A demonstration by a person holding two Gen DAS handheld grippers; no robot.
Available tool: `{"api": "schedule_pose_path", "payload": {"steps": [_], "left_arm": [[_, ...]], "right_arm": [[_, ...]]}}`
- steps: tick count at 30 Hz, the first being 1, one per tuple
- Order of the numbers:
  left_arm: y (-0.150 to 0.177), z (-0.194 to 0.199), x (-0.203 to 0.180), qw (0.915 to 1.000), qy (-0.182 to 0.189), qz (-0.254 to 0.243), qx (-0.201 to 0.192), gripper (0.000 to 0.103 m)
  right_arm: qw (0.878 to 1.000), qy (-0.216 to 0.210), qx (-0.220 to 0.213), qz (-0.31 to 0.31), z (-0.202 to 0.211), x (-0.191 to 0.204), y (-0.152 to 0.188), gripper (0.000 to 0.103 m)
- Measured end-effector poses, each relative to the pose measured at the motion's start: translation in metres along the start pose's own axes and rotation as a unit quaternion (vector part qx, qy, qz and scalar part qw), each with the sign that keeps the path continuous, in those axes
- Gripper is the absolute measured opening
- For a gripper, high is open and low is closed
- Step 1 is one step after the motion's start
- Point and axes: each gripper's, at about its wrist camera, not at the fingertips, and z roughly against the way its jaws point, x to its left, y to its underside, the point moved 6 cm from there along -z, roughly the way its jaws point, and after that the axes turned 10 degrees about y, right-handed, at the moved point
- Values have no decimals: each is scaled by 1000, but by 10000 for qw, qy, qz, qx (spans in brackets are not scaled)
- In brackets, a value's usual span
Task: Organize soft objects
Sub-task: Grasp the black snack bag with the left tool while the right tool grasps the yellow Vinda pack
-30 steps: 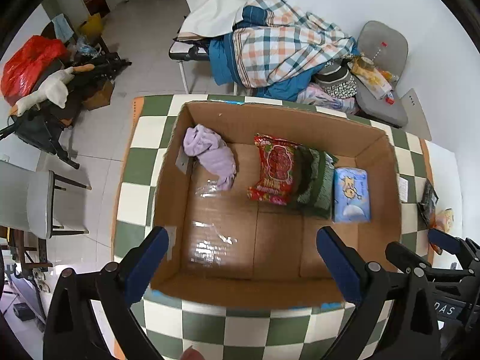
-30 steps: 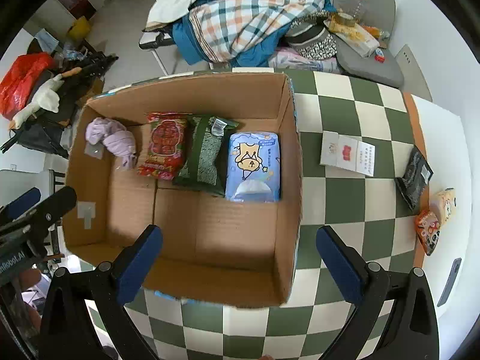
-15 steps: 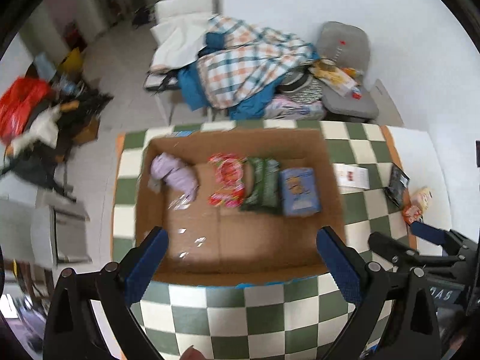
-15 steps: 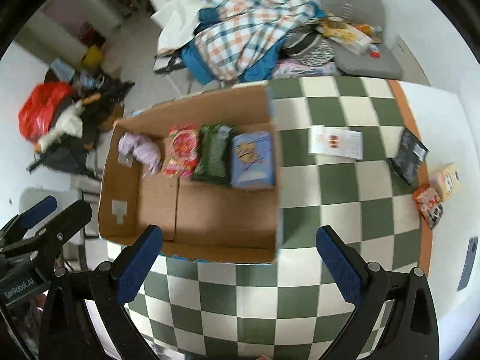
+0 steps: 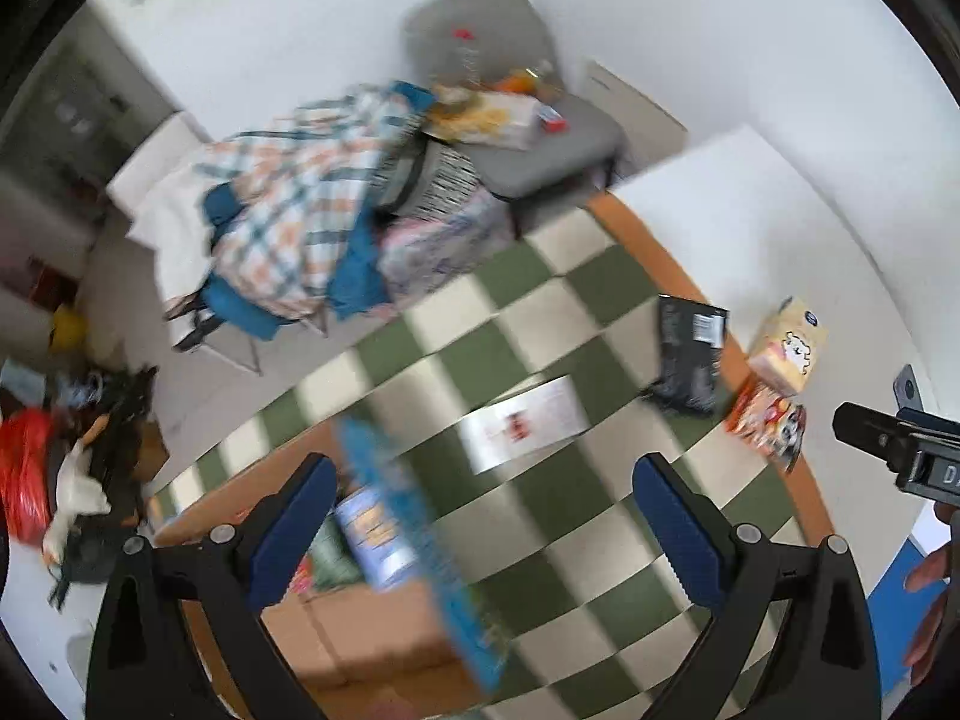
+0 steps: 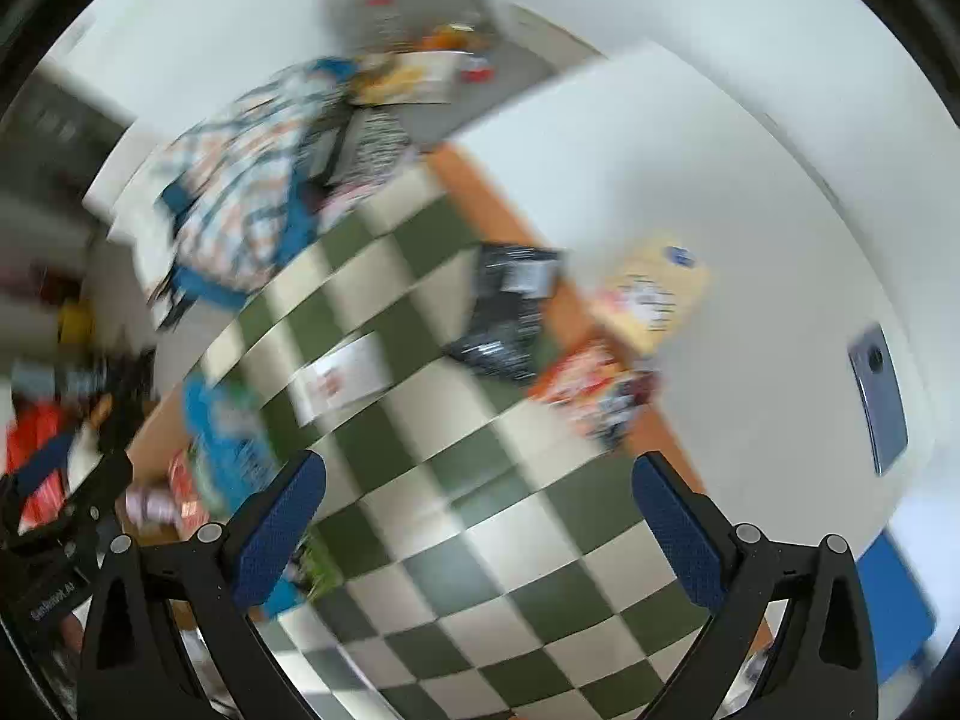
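Note:
Both views are motion-blurred. My left gripper (image 5: 483, 516) is open and empty above the checkered table (image 5: 576, 504), by the right wall of the cardboard box (image 5: 360, 642). A blue tissue pack (image 5: 375, 531) lies in the box. A white leaflet (image 5: 522, 423), a black packet (image 5: 687, 354), a yellow pack (image 5: 786, 354) and a red snack packet (image 5: 765, 426) lie on the table ahead. My right gripper (image 6: 480, 516) is open and empty over the table (image 6: 456, 540), with the black packet (image 6: 507, 315), yellow pack (image 6: 657, 294) and red packet (image 6: 591, 390) ahead.
A chair piled with plaid clothes (image 5: 288, 210) and a grey chair (image 5: 516, 102) stand beyond the table. A white table (image 6: 750, 210) adjoins on the right with a phone (image 6: 879, 396) on it. Red bag and clutter (image 5: 36, 468) are on the floor left.
Both grippers have swung right, away from above the box toward the packets at the table's right edge. Both stay open and empty.

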Motion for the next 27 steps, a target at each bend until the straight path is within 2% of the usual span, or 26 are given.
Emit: {"api": "schedule_pose_path", "payload": {"steps": [3, 5, 8, 12, 18, 20, 22, 27], "left_arm": [[-29, -56, -35, 9965, 479, -132, 667, 101], [-43, -96, -55, 9896, 853, -78, 1156, 101], [-56, -147, -75, 9800, 1079, -31, 1671, 101], [-63, -189, -85, 9752, 1039, 2, 1955, 101], [-63, -224, -95, 9700, 881, -89, 2265, 101], [-65, -233, -103, 9681, 901, -112, 2337, 101], [-65, -241, -112, 9661, 950, -181, 2394, 101], [-63, -258, -136, 9613, 1007, -374, 2537, 101]], "right_arm": [[9984, 46, 287, -481, -33, -42, -29, 103], [9962, 33, 480, -721, -56, -63, -43, 103], [9920, -26, 771, -1002, -93, -84, -61, 103], [9817, -182, 1202, -1466, -152, -103, -83, 103], [9724, -220, 1624, -1663, -214, -103, -104, 103], [9728, -122, 1692, -1576, -226, -103, -106, 98], [9756, 93, 1688, -1403, -235, -108, -108, 73], [9828, 629, 1563, -760, -237, -123, -104, 72]]}}
